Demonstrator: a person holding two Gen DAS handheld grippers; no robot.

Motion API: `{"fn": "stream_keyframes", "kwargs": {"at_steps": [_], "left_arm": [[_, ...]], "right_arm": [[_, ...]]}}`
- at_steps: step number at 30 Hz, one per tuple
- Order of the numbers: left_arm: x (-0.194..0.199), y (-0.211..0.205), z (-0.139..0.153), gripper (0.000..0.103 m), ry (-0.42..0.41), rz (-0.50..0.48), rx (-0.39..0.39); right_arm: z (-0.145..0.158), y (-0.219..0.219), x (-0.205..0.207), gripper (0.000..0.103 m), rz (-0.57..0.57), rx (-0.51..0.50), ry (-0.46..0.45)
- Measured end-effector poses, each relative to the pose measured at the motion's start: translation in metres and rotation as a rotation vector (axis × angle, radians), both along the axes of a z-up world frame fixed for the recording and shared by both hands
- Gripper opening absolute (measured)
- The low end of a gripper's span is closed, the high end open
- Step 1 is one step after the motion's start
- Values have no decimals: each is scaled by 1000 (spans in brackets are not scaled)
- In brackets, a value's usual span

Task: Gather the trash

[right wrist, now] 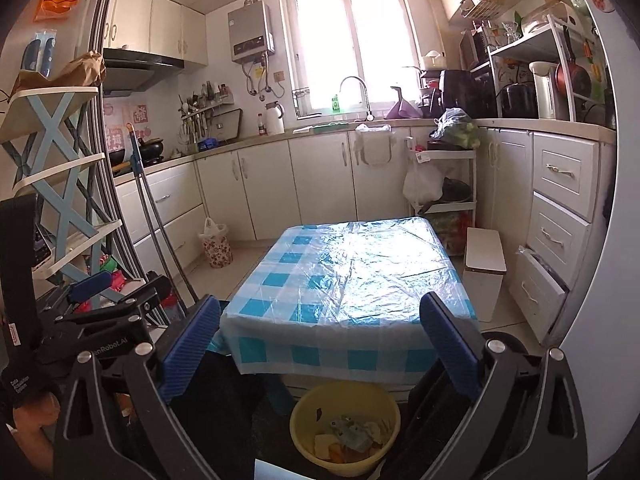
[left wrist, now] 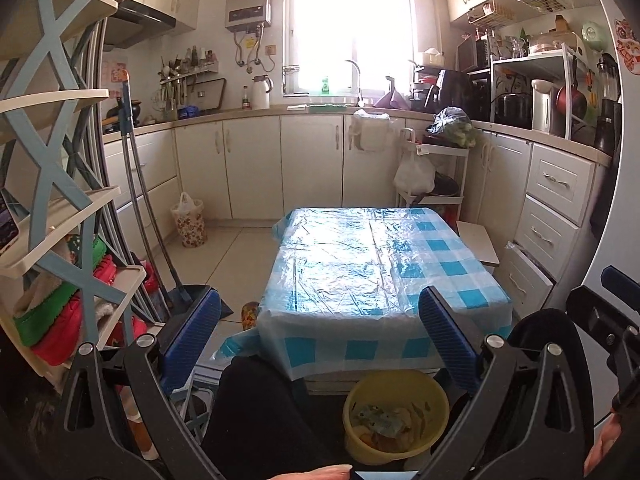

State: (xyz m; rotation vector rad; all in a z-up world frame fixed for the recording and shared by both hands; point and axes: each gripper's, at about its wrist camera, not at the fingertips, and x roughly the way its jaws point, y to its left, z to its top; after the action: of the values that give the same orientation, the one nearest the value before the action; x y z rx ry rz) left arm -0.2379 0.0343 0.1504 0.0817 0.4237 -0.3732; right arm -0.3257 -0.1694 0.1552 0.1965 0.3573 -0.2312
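A yellow bin [left wrist: 396,416] stands on the floor in front of the low table [left wrist: 380,264]; it holds crumpled paper and peel scraps [left wrist: 384,420]. It also shows in the right wrist view [right wrist: 345,428] with the trash [right wrist: 352,436] inside. The table [right wrist: 344,280] has a blue checked cloth under clear plastic. My left gripper [left wrist: 320,336] is open and empty, held above the bin's near side. My right gripper [right wrist: 320,340] is open and empty, also above the bin. The right gripper shows at the right edge of the left wrist view [left wrist: 612,312].
A shelf rack [left wrist: 60,208] with slippers stands at the left. A broom and dustpan [left wrist: 160,216] lean beside it. A floral bin [left wrist: 188,220] stands by the cabinets. A white stool [right wrist: 484,276] and a trolley [right wrist: 444,184] stand right of the table.
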Motion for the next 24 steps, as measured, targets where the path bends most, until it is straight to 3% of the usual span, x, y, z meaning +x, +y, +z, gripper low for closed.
{"fn": "stream_keyframes", "kwargs": {"at_steps": [24], "left_arm": [[-1,4,-4,96,-4,22,-1]], "right_arm": [[1,2,-1,96,5,-12,9]]}}
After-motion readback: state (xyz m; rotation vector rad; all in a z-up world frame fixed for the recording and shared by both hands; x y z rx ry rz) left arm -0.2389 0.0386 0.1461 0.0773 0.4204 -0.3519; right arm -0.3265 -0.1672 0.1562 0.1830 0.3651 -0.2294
